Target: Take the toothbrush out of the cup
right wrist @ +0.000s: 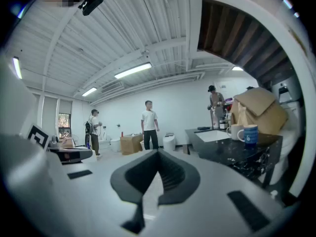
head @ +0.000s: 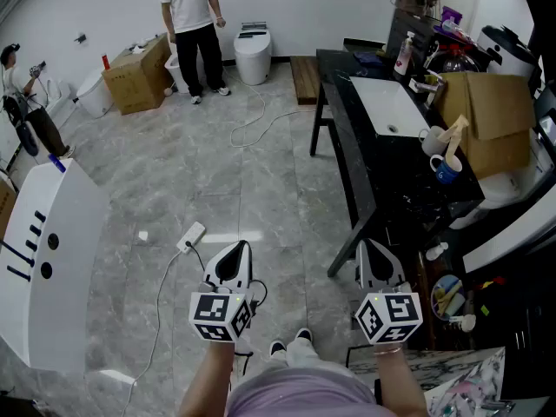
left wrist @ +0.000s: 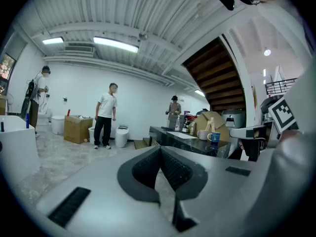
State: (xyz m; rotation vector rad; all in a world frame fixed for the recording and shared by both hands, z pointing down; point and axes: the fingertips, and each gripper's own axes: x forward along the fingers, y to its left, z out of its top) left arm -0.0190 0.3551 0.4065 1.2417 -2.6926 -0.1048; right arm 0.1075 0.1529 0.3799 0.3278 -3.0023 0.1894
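Observation:
A blue cup point(head: 446, 170) and a white cup point(head: 432, 139) stand on the black counter point(head: 347, 146) at the right, next to a cardboard box. A pale stick-like thing point(head: 455, 134) rises just behind them; I cannot tell if it is the toothbrush. Both cups also show far off in the gripper views: the blue cup point(left wrist: 214, 137) point(right wrist: 250, 134) and the white cup point(right wrist: 236, 131). My left gripper point(head: 236, 246) point(left wrist: 159, 149) and right gripper point(head: 369, 244) point(right wrist: 158, 153) are held level over the floor, well short of the counter's cups. Each is shut with nothing between its pads.
The counter holds a white sink point(head: 388, 104), bottles and a large cardboard box point(head: 491, 120). A power strip point(head: 191, 235) with cable lies on the marble floor ahead. A white fixture point(head: 48, 259) stands at left. A person in a white shirt point(head: 193, 24) stands far back by a toilet point(head: 254, 55).

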